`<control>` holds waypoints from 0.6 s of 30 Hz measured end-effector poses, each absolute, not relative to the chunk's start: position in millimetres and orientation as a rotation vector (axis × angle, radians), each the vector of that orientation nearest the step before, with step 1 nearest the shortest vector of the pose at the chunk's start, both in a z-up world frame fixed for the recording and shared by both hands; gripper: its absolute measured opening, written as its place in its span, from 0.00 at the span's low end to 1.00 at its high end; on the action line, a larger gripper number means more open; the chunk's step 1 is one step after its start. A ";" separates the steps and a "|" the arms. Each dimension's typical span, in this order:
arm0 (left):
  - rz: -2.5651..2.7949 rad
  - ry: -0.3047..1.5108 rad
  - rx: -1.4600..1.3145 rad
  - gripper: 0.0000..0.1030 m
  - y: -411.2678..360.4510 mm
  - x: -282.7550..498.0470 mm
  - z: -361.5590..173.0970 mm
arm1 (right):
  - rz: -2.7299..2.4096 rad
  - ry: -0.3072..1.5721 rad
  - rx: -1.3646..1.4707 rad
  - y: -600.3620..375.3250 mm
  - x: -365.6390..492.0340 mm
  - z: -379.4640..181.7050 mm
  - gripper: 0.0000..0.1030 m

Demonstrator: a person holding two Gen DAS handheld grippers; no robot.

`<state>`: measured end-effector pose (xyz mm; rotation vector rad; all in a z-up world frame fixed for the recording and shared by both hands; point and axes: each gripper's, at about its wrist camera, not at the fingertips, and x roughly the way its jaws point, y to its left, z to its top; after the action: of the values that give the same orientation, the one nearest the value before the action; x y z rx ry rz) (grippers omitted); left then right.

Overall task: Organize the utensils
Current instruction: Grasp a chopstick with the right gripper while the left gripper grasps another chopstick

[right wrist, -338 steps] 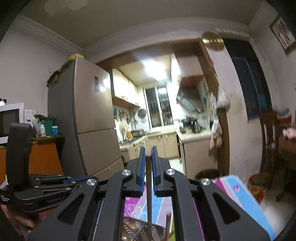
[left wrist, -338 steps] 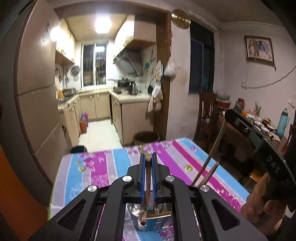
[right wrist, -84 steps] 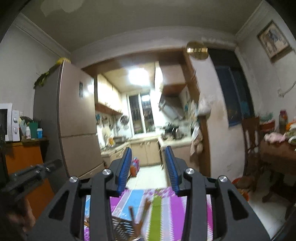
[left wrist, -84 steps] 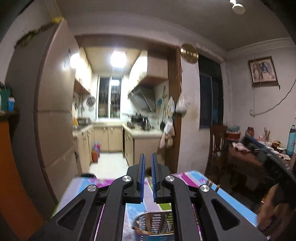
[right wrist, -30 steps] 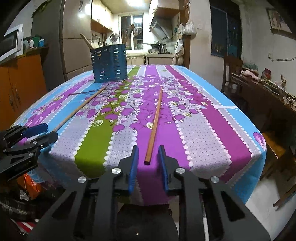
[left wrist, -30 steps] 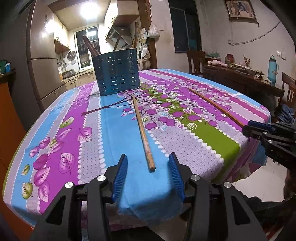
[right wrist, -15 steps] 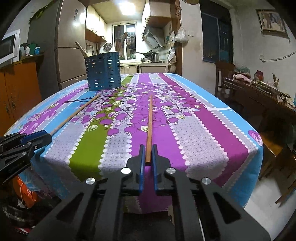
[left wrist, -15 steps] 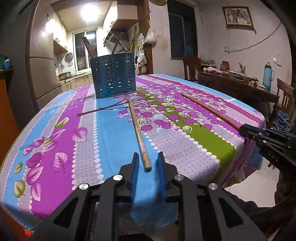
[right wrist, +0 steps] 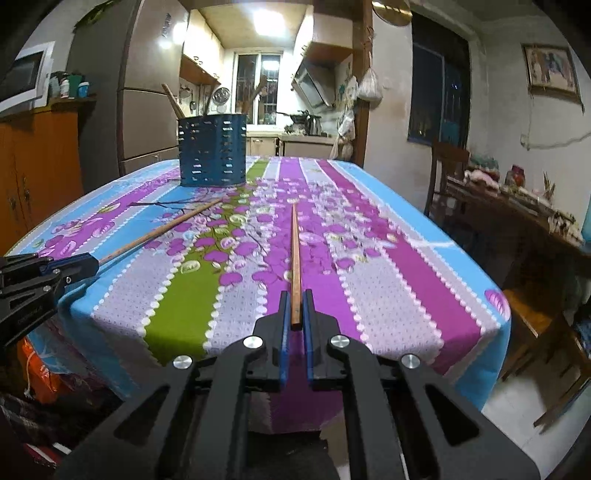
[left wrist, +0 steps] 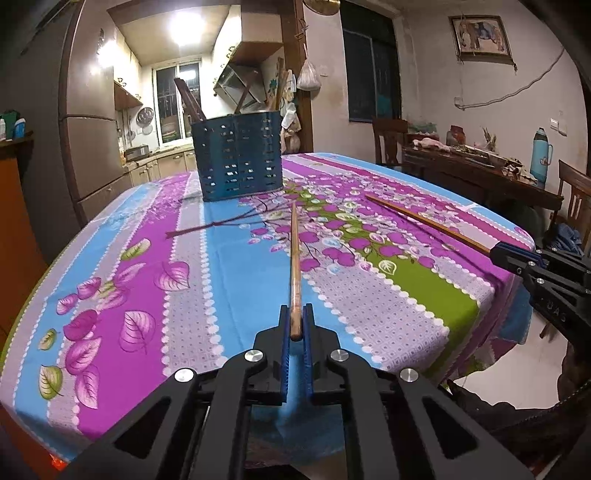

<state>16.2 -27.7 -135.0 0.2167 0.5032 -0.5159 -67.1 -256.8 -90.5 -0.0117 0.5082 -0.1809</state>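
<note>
Wooden chopsticks flat on tablecloth (left wrist: 229,280), tips twd blue holder (left wrist: 238,157), L claw (left wrist: 294,325) pinching left chopstick (left wrist: 294,258), R claw (right wrist: 294,314) pinching right chopstick (right wrist: 294,254)

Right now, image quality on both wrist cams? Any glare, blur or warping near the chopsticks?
Left wrist view: the kitchen ceiling light blows out, fisheye bows the tablecloth edges, the chopstick in the left hand-held gripper is sharp. Right wrist view: same ceiling glare, corners vignetted dark, room dim, the chopstick in the right hand-held gripper crisp, no motion blur.
</note>
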 end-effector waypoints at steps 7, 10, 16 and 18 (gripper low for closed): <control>-0.484 0.465 0.245 0.07 -23.8 13.1 -126.7 | -0.175 0.439 -0.101 -246.4 -68.2 -75.1 0.05; -0.473 0.456 0.248 0.07 -20.5 14.0 -121.9 | -0.175 0.409 -0.118 -243.5 -68.4 -67.5 0.05; -0.446 0.414 0.277 0.07 -17.2 11.9 -109.0 | -0.178 0.352 -0.161 -240.3 -69.4 -53.5 0.05; -0.443 0.397 0.280 0.07 -15.8 11.4 -103.6 | -0.175 0.335 -0.170 -239.3 -68.7 -48.5 0.05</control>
<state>11.4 -15.8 -103.6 0.2803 0.3974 -0.4428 -68.7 -239.3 -48.5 -0.1698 0.3351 -0.1751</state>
